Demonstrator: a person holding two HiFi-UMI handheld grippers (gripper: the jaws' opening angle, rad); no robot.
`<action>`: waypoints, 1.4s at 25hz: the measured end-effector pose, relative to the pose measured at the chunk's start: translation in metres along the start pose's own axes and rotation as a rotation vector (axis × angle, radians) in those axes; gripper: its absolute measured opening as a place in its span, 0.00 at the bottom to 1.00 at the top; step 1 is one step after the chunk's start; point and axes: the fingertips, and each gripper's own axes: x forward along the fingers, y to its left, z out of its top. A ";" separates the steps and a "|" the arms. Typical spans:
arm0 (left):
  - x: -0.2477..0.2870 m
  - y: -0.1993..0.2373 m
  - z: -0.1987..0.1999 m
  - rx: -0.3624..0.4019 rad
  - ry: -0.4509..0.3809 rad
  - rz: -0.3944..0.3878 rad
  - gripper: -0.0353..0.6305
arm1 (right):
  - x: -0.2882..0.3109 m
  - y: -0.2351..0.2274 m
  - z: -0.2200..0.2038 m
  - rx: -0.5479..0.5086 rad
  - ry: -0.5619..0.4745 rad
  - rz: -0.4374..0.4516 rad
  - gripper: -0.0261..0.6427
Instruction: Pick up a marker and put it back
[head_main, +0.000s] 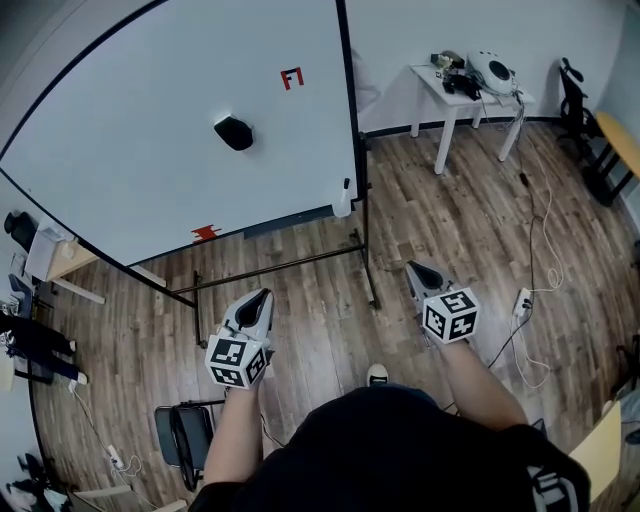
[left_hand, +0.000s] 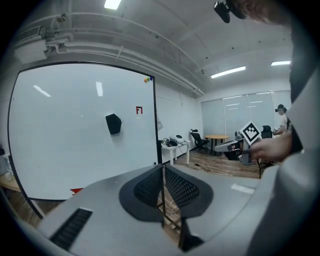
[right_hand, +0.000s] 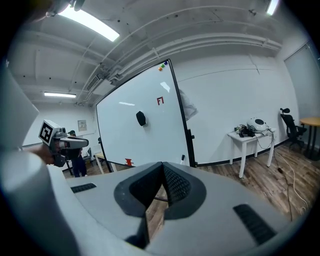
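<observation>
Whiteboard (head_main: 150, 130) ahead, table (head_main: 428, 78) right of it

Office or lab room, whiteboard (head_main: 180, 130) on stand at upper left, white table (head_main: 430, 78) with gear (head_main: 491, 70) at upper right, wood floor (head_main: 450, 220)

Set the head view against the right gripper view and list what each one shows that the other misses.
Only the head view: the marker cube on the right gripper, and the person's own torso. Only the right gripper view: the ceiling lights and the coloured magnets at the top corner of the whiteboard. Both: the whiteboard, its black eraser, the white table and the left gripper.
</observation>
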 end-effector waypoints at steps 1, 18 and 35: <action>0.007 0.003 0.001 -0.003 0.001 0.004 0.10 | 0.005 -0.004 0.000 0.001 0.005 0.003 0.03; 0.108 0.035 0.019 -0.043 0.004 0.060 0.10 | 0.100 -0.066 0.025 -0.056 0.073 0.082 0.03; 0.160 0.049 0.016 -0.051 0.016 0.030 0.10 | 0.138 -0.078 0.028 -0.095 0.123 0.098 0.03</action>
